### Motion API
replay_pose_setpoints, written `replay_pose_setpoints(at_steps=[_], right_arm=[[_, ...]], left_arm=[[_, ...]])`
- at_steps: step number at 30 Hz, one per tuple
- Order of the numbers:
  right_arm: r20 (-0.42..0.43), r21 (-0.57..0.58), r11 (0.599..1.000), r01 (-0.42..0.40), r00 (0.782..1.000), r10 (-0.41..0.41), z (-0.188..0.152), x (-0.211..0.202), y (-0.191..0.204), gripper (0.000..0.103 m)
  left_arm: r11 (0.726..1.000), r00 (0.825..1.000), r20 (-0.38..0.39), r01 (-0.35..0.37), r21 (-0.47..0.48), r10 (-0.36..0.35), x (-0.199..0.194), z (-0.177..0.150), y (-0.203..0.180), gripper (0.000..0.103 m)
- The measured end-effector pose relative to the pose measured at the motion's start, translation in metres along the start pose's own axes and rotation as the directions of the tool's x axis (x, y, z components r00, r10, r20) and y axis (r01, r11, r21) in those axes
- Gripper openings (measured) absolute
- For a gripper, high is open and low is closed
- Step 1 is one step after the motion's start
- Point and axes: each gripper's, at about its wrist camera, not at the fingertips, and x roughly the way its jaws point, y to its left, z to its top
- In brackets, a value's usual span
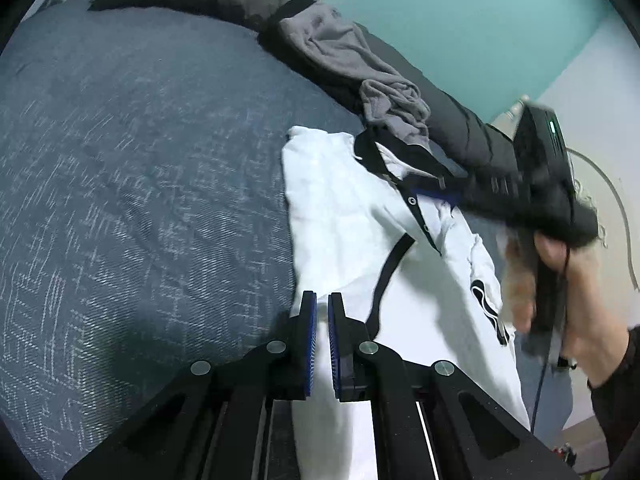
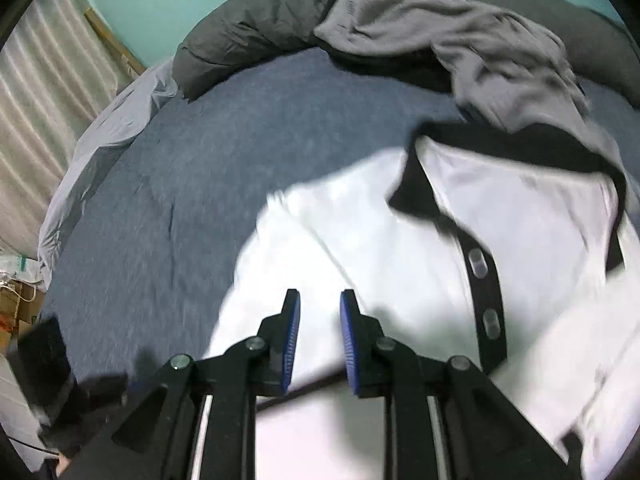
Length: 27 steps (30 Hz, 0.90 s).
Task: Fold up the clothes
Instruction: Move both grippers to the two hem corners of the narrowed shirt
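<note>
Folding step on white polo shirt (image 1: 340, 216): left tongs (image 1: 322, 308) pinch its cloth, right tongs (image 2: 319, 304) narrow, empty; next needs regrip w/ right.

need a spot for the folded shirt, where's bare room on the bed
Free: the blue bedspread left of the white polo shirt, out to the dark duvet. Crowded: the far side, where the grey garment overlaps the shirt's collar.

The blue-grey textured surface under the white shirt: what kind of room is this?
Probably a bedroom: the blue-grey textured bedcover, a rolled dark grey padded duvet along its far edge, and a turquoise painted wall behind.
</note>
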Motion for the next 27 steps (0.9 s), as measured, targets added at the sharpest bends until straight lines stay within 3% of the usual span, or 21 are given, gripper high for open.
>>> replay_pose_setpoints(at_steps=[10, 16, 18, 21, 27], right_arm=[[-0.003, 0.132, 0.990, 0.055, 0.998, -0.055, -0.090, -0.093, -0.068, 0.020], [-0.008, 0.171, 0.981, 0.089, 0.996, -0.089, -0.136, -0.145, -0.094, 0.031], [-0.012, 0.177, 0.980, 0.091, 0.996, -0.090, -0.151, -0.160, -0.097, 0.035], [-0.019, 0.184, 0.978, 0.097, 0.995, -0.095, -0.174, -0.184, -0.101, 0.037], [-0.061, 0.185, 0.977, 0.111, 0.993, -0.101, -0.230, -0.227, -0.100, 0.040]], left_arm=[[1.000, 0.999, -0.021, -0.024, 0.018, 0.025, -0.021, -0.011, -0.013, 0.006], [0.998, 0.997, -0.053, -0.058, 0.027, 0.059, -0.046, -0.032, -0.017, 0.006], [0.997, 0.995, -0.067, -0.069, 0.032, 0.071, -0.057, -0.039, -0.019, 0.009], [0.995, 0.991, -0.094, -0.086, 0.052, 0.090, -0.073, -0.052, -0.023, 0.023], [0.990, 0.979, -0.164, -0.106, 0.096, 0.120, -0.104, -0.084, -0.039, 0.024]])
